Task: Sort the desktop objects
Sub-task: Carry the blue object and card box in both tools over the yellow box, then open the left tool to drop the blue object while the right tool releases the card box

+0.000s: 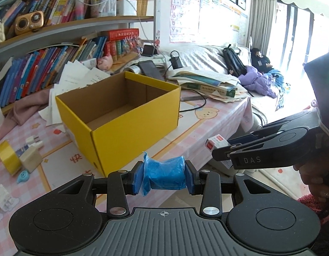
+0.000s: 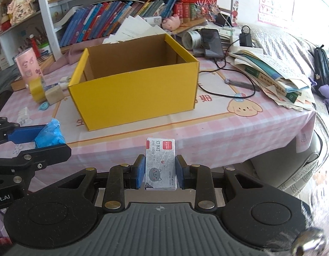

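An open yellow cardboard box (image 1: 130, 115) stands empty on the pink tablecloth; it also shows in the right wrist view (image 2: 134, 93). My left gripper (image 1: 163, 178) is shut on a blue plastic roll (image 1: 163, 176), held above the table's front edge before the box. That blue roll appears at the left in the right wrist view (image 2: 49, 135). My right gripper (image 2: 160, 171) is shut on a small staples box (image 2: 160, 164) with a cat drawing, in front of the yellow box. The right gripper (image 1: 220, 149) and the staples box (image 1: 215, 142) show at the right in the left wrist view.
Left of the yellow box lie a yellow tape roll (image 1: 7, 156), a white charger block (image 1: 30, 157), a white plug (image 1: 34, 141) and a small blue item (image 1: 22, 176). Behind are papers, a phone (image 2: 213, 42), cables and a book stack (image 2: 275, 74). Bookshelves stand at the back.
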`<state>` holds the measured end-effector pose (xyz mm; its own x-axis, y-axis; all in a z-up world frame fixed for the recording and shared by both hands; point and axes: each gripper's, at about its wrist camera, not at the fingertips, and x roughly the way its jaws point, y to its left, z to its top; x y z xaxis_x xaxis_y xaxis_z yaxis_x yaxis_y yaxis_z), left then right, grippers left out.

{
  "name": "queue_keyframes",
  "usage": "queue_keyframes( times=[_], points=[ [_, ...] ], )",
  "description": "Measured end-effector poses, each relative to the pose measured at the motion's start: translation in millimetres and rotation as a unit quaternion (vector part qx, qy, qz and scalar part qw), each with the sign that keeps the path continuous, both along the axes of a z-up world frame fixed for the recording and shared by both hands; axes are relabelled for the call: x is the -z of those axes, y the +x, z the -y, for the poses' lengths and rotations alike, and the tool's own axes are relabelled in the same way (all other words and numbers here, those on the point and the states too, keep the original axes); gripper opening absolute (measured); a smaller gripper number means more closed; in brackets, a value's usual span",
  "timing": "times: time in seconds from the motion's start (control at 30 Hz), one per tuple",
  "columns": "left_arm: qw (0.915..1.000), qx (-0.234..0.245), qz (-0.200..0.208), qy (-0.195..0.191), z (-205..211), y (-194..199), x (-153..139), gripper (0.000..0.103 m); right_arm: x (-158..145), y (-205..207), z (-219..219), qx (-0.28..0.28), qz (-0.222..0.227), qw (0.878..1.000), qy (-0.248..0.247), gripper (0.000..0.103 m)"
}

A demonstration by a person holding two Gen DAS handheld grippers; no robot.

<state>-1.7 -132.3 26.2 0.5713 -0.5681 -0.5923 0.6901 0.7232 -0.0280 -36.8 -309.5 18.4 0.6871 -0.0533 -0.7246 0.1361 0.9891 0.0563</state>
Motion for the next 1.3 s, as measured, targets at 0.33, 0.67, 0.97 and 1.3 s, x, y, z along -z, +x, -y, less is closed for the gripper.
queue_keyframes(
  times=[0.33, 0.67, 0.97, 1.3],
  points=[
    [0.9998, 0.006, 0.021, 0.001, 10.2, 10.3, -4.4, 0.038, -2.7, 12.1, 9.2, -0.003, 0.010, 1.000, 0.001, 0.028],
    [0.9970, 0.008, 0.077, -0.007, 18.9, 35.5, -27.2, 0.038, -29.7, 51.0, 17.5, -0.030, 0.061, 0.998, -0.010, 0.028],
    [0.9943, -0.005, 0.107, -0.002, 38.0, 79.8, -36.6, 0.038, -56.1, 109.5, 33.1, -0.069, 0.102, 0.992, -0.027, 0.028],
    [0.9945, -0.025, 0.087, 0.052, 67.7, 145.1, -16.5, 0.038, -37.5, 204.6, 45.9, -0.144, 0.063, 0.987, -0.046, 0.028]
  ],
)
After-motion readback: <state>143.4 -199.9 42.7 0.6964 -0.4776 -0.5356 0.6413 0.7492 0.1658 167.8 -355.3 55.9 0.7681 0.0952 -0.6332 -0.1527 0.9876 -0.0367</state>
